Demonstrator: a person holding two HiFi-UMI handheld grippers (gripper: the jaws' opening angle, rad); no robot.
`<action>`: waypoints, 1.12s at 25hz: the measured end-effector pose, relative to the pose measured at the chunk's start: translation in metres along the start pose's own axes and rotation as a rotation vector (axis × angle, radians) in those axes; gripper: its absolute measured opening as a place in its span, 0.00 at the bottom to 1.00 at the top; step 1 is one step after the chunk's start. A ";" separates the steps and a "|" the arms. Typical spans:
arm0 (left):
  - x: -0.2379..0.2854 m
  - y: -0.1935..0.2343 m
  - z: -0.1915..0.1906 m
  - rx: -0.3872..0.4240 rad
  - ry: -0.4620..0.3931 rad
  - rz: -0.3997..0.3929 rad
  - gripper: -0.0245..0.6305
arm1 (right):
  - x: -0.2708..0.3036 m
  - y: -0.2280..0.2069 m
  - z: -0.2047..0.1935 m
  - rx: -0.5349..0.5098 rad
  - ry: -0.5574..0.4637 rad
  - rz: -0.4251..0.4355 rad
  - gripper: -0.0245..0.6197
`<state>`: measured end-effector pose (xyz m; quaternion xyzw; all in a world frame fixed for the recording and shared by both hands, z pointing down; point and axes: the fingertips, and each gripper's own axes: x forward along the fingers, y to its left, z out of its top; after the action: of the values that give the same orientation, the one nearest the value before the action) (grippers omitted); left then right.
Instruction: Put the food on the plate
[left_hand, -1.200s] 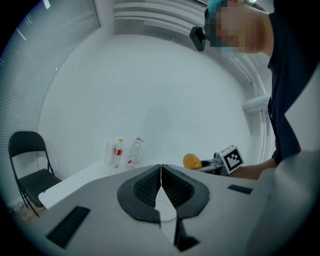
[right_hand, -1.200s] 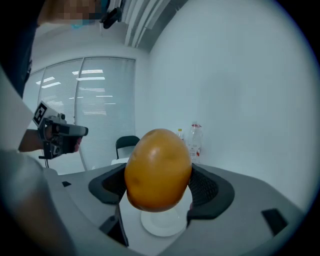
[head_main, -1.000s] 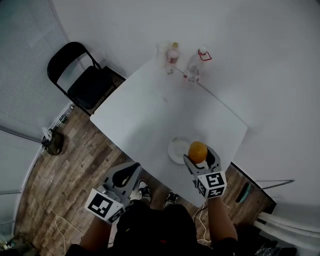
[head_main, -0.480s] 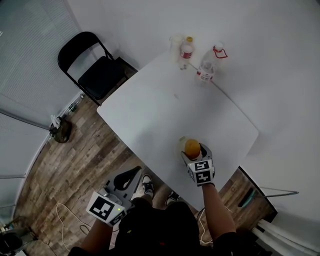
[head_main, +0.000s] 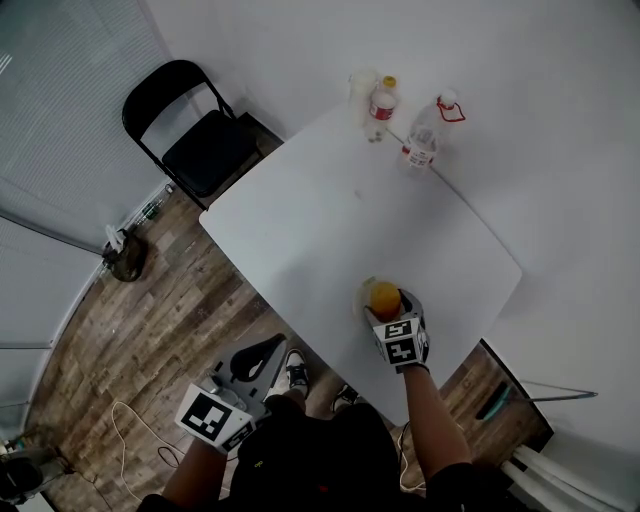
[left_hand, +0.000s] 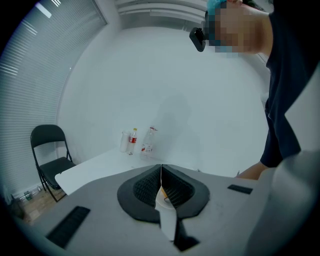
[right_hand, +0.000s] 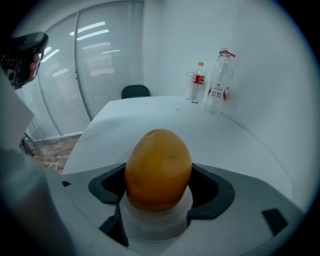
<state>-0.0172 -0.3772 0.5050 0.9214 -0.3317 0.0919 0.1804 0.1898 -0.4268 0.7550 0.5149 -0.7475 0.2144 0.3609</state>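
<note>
Food (right_hand: 157, 167), round and orange, is clamped in the right gripper (head_main: 392, 312) directly over the white plate (head_main: 366, 293) at the table (head_main: 330, 220) edge; whether it touches, I can't tell. Left gripper (left_hand: 161, 187) is clenched on nothing, off the table. Only the release looks left.

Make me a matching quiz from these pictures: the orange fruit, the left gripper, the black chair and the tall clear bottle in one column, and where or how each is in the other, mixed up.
Things
1. orange fruit
2. left gripper
3. black chair
4. tall clear bottle

Places or states
A. on the wood floor beside the table
B. at the table's far edge, by the wall
C. shut and empty, off the table
D. held in the right gripper over the plate

Pairs: 1-D, 2-C, 3-A, 4-B
</note>
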 end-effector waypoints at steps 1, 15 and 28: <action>0.000 0.001 0.000 0.006 -0.002 -0.001 0.07 | 0.001 -0.001 -0.001 0.003 0.003 -0.002 0.63; -0.010 -0.009 0.019 0.050 -0.026 -0.025 0.07 | -0.056 -0.007 0.040 0.057 -0.144 -0.025 0.63; -0.011 -0.082 0.084 0.172 -0.155 -0.145 0.07 | -0.298 -0.019 0.147 0.102 -0.716 -0.140 0.32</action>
<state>0.0313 -0.3454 0.4022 0.9594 -0.2679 0.0352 0.0809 0.2232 -0.3522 0.4322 0.6244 -0.7778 0.0324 0.0641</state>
